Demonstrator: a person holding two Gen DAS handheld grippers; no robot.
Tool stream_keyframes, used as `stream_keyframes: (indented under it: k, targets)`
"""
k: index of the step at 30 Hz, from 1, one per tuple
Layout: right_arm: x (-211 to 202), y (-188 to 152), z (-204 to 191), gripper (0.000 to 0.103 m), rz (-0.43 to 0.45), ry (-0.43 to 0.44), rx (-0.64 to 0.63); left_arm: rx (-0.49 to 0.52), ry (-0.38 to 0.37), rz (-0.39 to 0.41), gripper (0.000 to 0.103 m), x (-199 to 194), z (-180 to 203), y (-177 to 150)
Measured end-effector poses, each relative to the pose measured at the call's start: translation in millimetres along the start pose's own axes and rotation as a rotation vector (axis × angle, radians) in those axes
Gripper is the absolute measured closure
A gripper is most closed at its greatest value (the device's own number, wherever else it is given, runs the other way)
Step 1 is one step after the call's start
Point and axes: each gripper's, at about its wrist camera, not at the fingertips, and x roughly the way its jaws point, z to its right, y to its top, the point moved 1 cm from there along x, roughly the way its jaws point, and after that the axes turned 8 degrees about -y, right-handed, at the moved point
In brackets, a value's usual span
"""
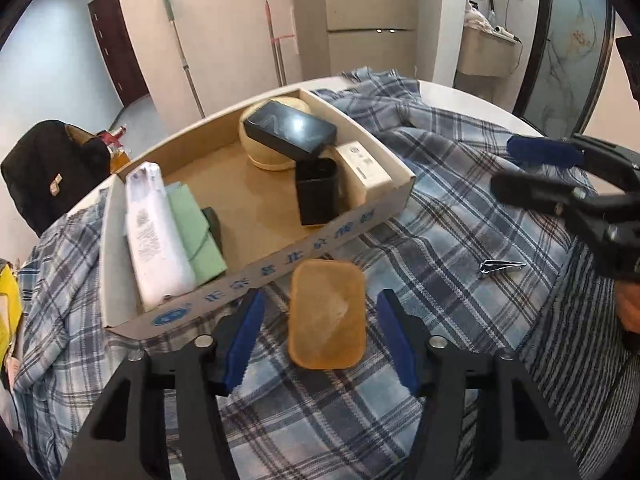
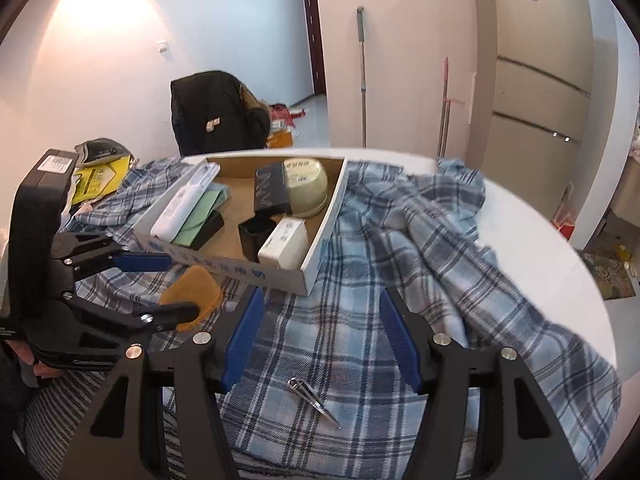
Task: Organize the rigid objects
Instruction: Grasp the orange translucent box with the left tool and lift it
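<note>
An amber translucent rectangular lid (image 1: 327, 314) lies on the plaid cloth just in front of the cardboard tray (image 1: 280, 256). My left gripper (image 1: 320, 336) is open, its blue pads on either side of the lid without touching it. The lid also shows in the right wrist view (image 2: 192, 292), between the left gripper's fingers (image 2: 146, 262). My right gripper (image 2: 322, 338) is open and empty above the cloth, with metal tweezers (image 2: 316, 402) lying just below it. The tweezers also show in the left wrist view (image 1: 502, 267). The tray holds a black box (image 1: 290, 130), a cream round container (image 1: 266, 148), a white box (image 1: 362, 164), a black cup (image 1: 316, 190), a white case (image 1: 154, 232) and a green pouch (image 1: 196, 232).
The blue plaid cloth (image 2: 400, 240) lies rumpled over a round white table (image 2: 540, 240). A chair with a black coat (image 2: 216, 112) stands behind the table. A yellow bag (image 2: 100, 180) lies at the table's left. A mop (image 2: 362, 76) leans on the wall.
</note>
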Motion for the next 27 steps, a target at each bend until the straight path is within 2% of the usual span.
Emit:
stream_keyframes:
  k: [3,9,10,12,14,17,23,26,27]
  targets:
    - [6.8,-3.0,-3.3,0.044,-0.032,0.017,-0.012,0.011,0.001,-0.009,0.042,7.5,1.5,0.3]
    - [6.7,-3.1,-0.7,0.044,-0.024,0.013,-0.015,0.012,-0.010,-0.035,0.042,17.4,1.9,0.2]
    - [7.2,-3.0,-0.5,0.044,-0.026,0.012,-0.014,0.004,-0.020,-0.047,0.044,21.0,0.3,0.7]
    - [9.2,-3.8,-0.8,0.044,-0.031,0.011,-0.014,-0.018,-0.025,-0.065,0.057,25.9,-4.1,0.3]
    - [14.8,-5.7,-2.3,0.044,-0.052,0.011,-0.023,-0.035,-0.032,-0.068,0.058,26.6,-7.9,-0.2]
    - [18.3,-7.0,-1.5,0.044,-0.070,0.014,-0.021,-0.028,-0.019,-0.033,0.058,18.0,-6.6,-0.4]
    - [8.4,-3.5,6.6,0.044,-0.049,0.009,-0.001,-0.020,-0.014,0.074,0.058,-21.2,4.5,-3.5]
    - [10.4,-9.1,8.7,0.044,-0.103,0.049,0.000,-0.014,-0.028,0.151,0.058,-50.4,14.6,-8.9]
    - [12.9,-13.0,9.6,0.047,-0.133,0.062,0.001,-0.008,-0.032,0.172,0.058,-59.2,17.8,-11.1]
